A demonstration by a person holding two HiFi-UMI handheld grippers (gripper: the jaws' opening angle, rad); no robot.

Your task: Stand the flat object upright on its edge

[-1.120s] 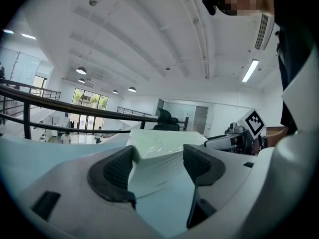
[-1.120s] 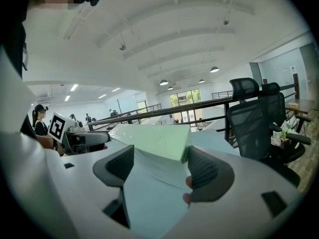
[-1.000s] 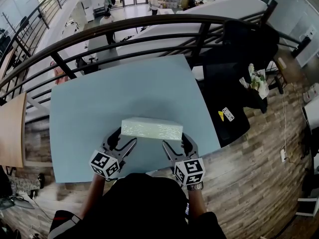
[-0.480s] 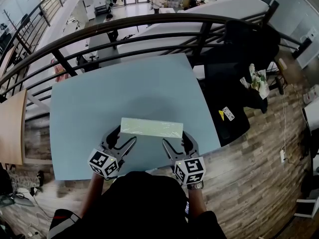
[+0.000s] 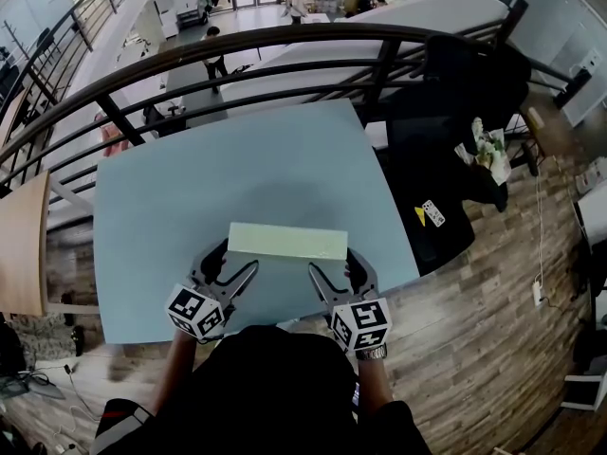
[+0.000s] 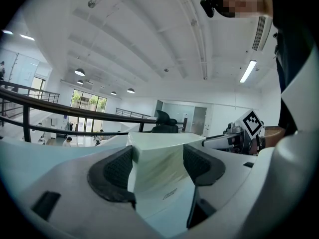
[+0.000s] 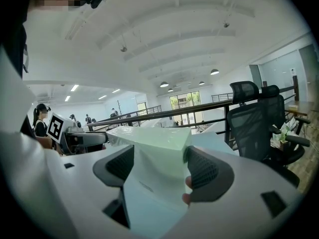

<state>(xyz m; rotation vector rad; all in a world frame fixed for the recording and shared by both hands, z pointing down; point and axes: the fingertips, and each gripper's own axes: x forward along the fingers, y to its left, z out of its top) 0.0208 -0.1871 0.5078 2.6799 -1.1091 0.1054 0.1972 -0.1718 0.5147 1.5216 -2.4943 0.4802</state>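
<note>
Head view: pale green block [image 5: 287, 242] sits over the near part of the light blue bench [image 5: 237, 169], long axis running L-R, one long pale face turned up twd the camera. Can't tell if its underside touches the bench or hangs just above it.

L claw [image 5: 232, 262] is at the block's L end and R claw [image 5: 334, 263] at its R end. Both reach fwd from the person's body, w/ the marker cubes [image 5: 197, 312] nearest the person.

Left gripper view: L claw is clamped on the block's end. The dark ribbed pads [image 6: 117, 171] press the block from both sides, no gap visible. The block's top face runs away twd the other claw, seen at far R.

Right gripper view: same story, the R claw grips the opposite end, pads tight vs. both sides. A fingertip peeks out by the R pad.

Beyond the bench: a curved dark railing [image 5: 285, 41], a black office chair [image 5: 446, 93] at the R, wood-plank floor [image 5: 493, 292] below it.
</note>
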